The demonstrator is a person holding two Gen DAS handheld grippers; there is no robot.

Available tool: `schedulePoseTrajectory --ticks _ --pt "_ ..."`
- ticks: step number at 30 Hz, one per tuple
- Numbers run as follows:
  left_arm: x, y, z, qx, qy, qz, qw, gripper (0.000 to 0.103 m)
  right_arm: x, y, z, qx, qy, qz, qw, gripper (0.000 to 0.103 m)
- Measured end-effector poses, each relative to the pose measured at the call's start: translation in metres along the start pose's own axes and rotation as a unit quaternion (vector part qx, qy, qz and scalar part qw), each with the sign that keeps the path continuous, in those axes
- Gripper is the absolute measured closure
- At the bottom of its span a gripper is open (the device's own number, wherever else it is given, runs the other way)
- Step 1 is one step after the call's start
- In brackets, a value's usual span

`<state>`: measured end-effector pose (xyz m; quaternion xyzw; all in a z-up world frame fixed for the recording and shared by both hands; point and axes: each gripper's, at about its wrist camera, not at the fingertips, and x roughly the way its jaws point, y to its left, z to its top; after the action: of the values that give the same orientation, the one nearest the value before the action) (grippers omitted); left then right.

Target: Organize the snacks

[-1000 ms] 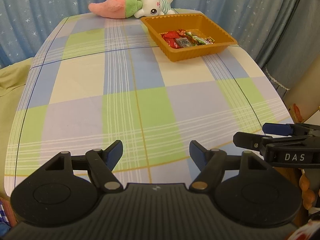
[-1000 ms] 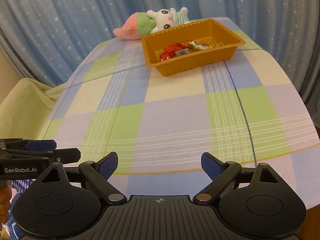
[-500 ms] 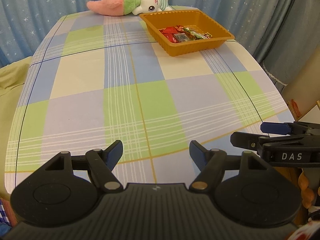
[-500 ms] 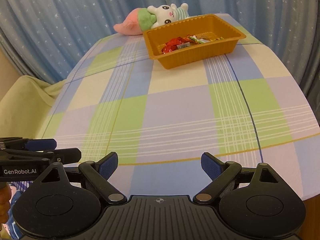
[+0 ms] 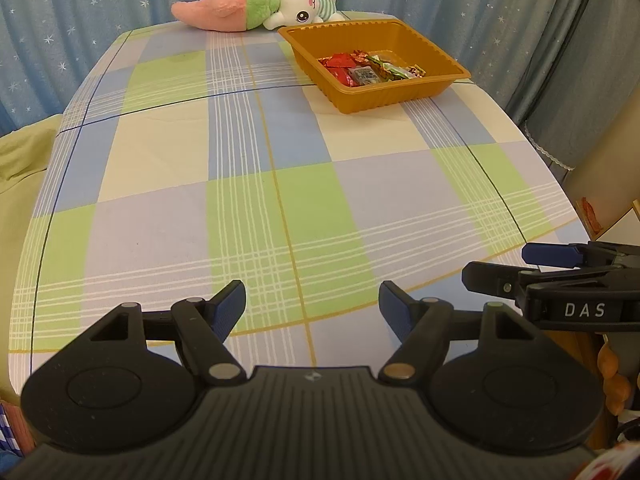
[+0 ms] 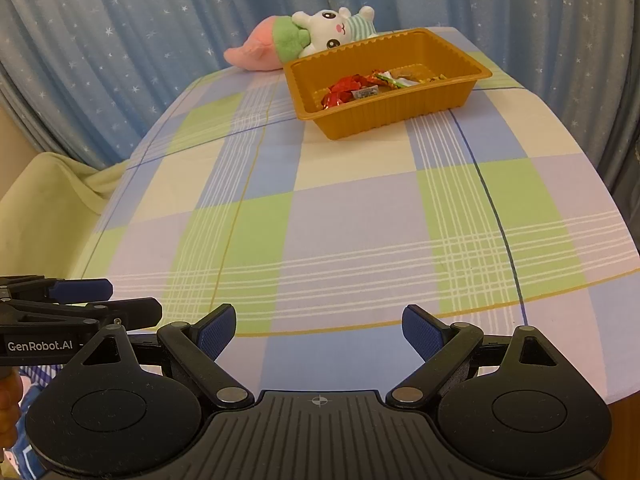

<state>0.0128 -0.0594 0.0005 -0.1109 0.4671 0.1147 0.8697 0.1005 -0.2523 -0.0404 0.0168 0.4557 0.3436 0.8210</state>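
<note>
Orange tray (image 5: 400,96) already holds the snacks (image 5: 368,70); your left gripper (image 5: 312,306) and right gripper (image 6: 318,330) hang released and empty, so sorting looks finished.

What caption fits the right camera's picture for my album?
Open right tool over a checked tablecloth; snacks in an orange tray beside a plush bunny.

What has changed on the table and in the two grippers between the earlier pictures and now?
Nothing was moved, gripped or released. The left gripper and right gripper stay open and empty over the near table edge; only the views shift slightly. The snacks remain in the tray, and the plush still lies behind it.
</note>
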Motion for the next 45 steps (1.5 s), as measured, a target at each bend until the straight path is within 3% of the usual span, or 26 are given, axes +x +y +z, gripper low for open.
schedulePoseTrajectory --ticks 45 --pt "0.008 0.001 0.011 0.0 0.001 -0.003 1.0 0.031 0.003 -0.002 0.01 0.001 0.002 -0.002 1.0 0.013"
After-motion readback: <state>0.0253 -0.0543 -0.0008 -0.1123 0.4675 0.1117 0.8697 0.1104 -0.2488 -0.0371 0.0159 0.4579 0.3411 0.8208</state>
